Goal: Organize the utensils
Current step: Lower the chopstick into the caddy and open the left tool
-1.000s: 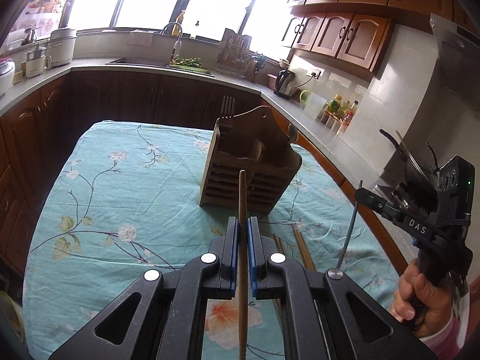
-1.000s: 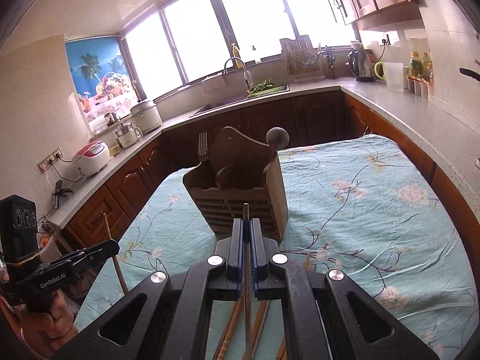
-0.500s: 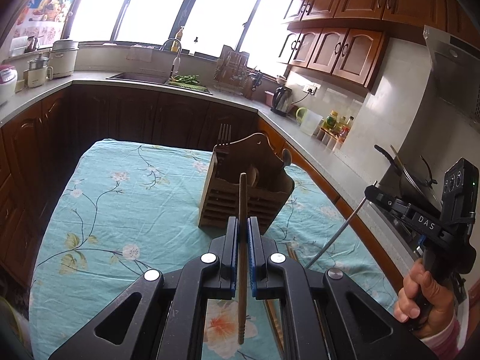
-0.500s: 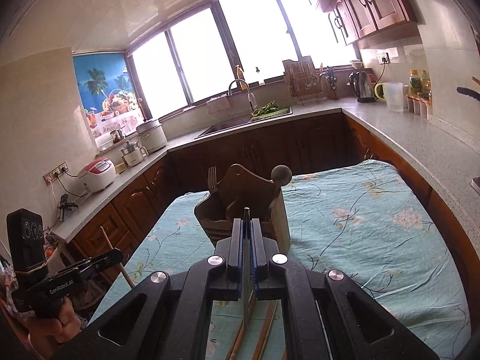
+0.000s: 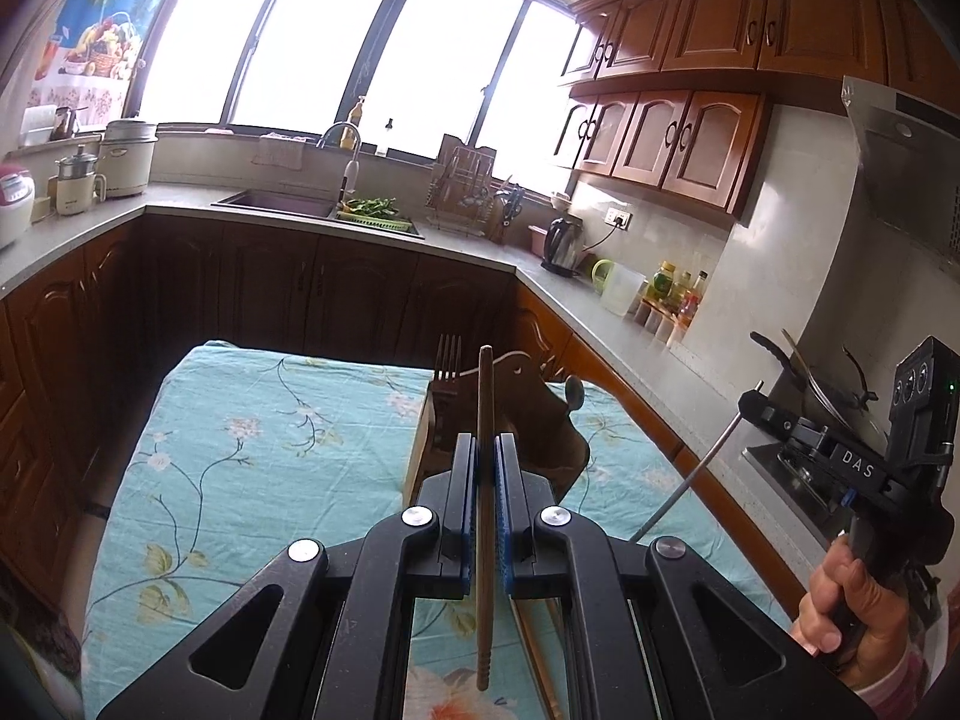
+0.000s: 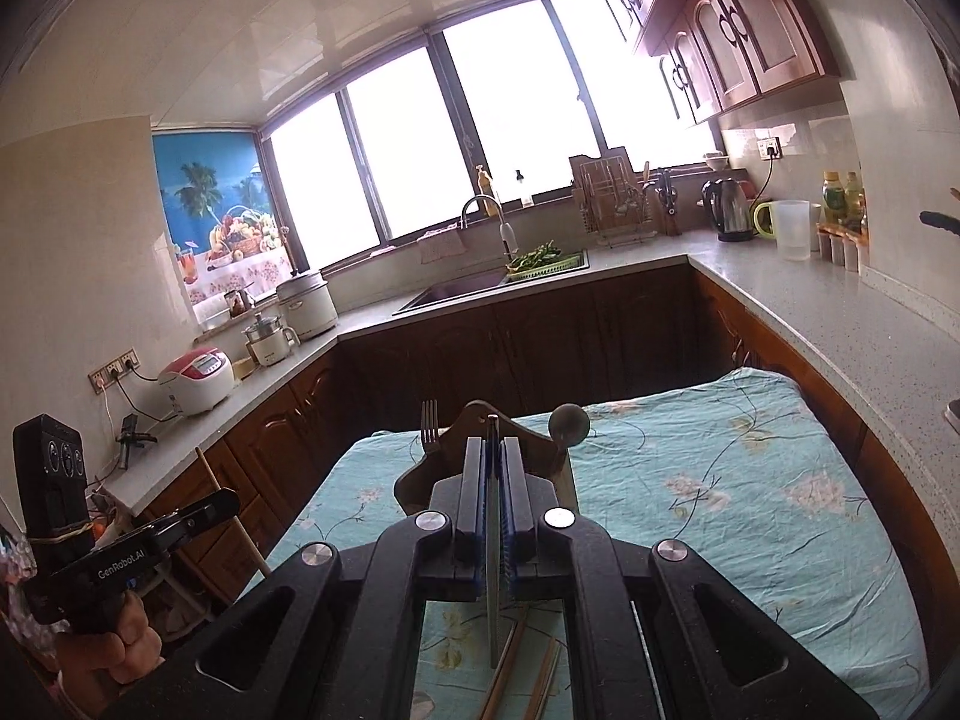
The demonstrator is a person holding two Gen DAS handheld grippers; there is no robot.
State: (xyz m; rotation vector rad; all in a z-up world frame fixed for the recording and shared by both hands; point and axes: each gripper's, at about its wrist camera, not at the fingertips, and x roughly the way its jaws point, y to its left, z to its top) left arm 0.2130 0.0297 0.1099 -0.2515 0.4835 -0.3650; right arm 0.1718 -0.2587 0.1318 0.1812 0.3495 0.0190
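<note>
1. While the wooden chopstick (image 5: 485, 510) stands clamped near-upright in the left gripper (image 5: 485, 462), the slotted wooden holder (image 5: 552, 438) sits just beyond and below, on the cloth-covered bench (image 5: 252, 468).
2. Right gripper (image 6: 493, 468) is clamped on a thin metal chopstick (image 6: 493, 618), also upright, with the holder directly ahead.
3. Both hands look about equally near.
4. A fork (image 6: 429, 433) already stands at the holder's left.
5. Loose chopsticks (image 6: 510, 672) lie below, nearer.

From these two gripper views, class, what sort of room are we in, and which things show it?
A home kitchen, most likely: a sink with a tap under the windows, wooden wall cabinets, and an electric kettle on the worktop.
</note>
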